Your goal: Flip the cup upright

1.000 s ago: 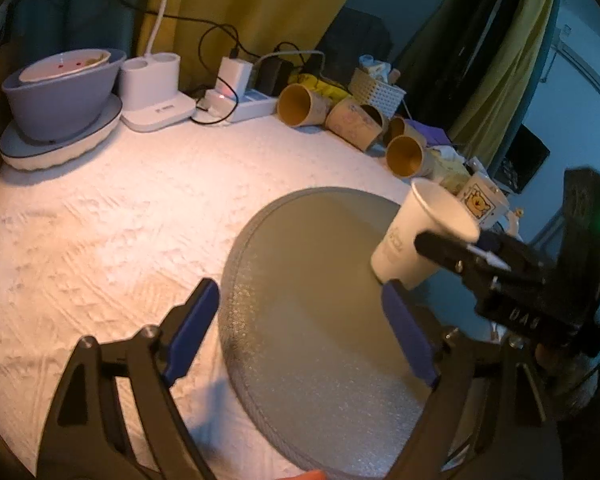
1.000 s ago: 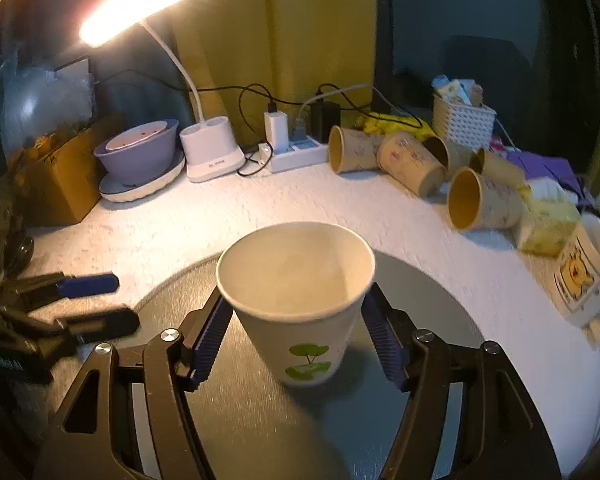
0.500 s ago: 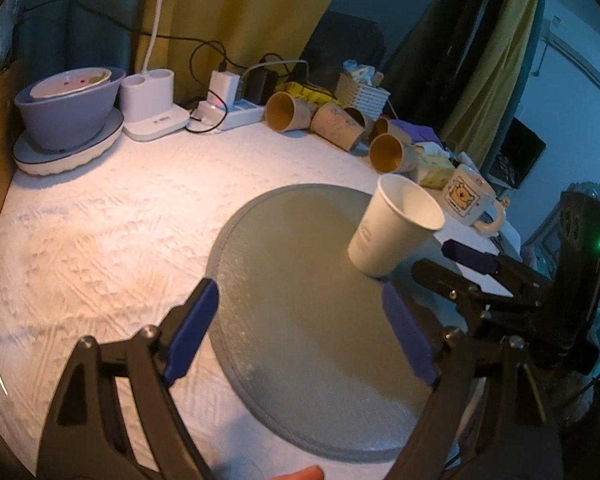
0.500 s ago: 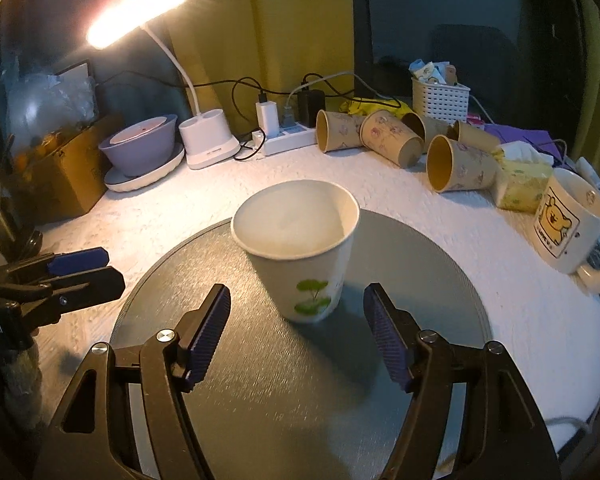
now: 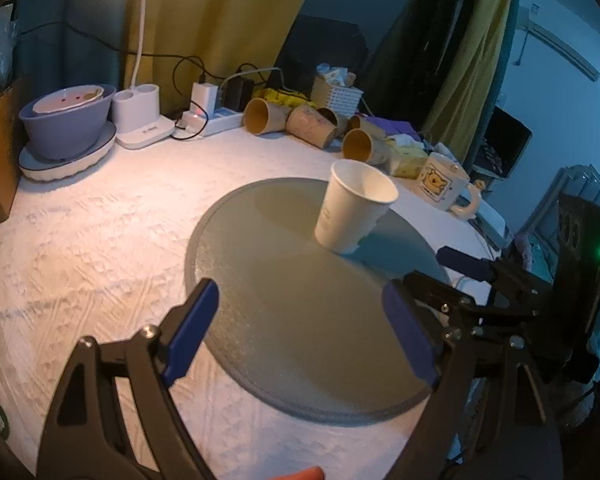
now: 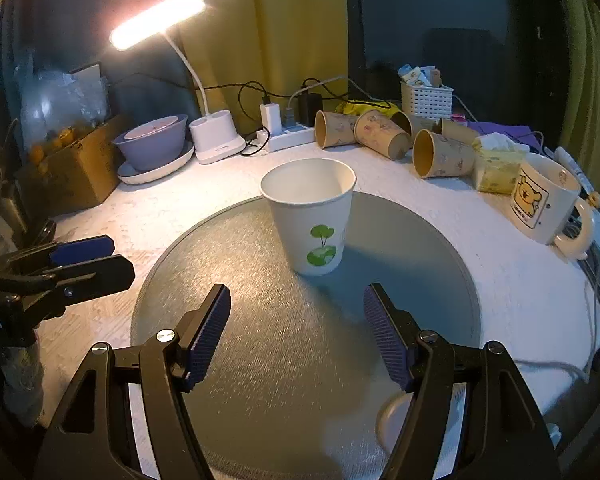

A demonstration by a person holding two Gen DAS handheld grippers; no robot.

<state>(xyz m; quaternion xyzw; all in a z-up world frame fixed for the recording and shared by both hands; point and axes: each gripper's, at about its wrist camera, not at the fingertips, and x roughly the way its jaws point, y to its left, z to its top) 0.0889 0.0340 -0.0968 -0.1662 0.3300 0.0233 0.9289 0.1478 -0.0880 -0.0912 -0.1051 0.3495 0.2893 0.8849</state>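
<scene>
A white paper cup [image 6: 310, 216] with a green leaf print stands upright, mouth up, on the round grey mat [image 6: 260, 360]. It also shows in the left wrist view [image 5: 352, 208], on the far right part of the mat [image 5: 292, 320]. My right gripper [image 6: 296, 332] is open and empty, a short way in front of the cup and apart from it. My left gripper [image 5: 300, 332] is open and empty over the mat's near side. In the right wrist view the left gripper [image 6: 84, 260] shows at the left edge.
Several brown paper cups [image 6: 380, 136] lie on their sides at the back. A bear mug [image 6: 544, 200], a tissue pack [image 6: 496, 164], a white basket [image 6: 426, 98], a power strip [image 6: 288, 136], a lit desk lamp [image 6: 216, 142], a purple bowl [image 6: 152, 146] and a cardboard box [image 6: 72, 172] ring the white table.
My right gripper opened, let go of the cup and drew back from it. The cup stays upright on the mat. My left gripper also drew back.
</scene>
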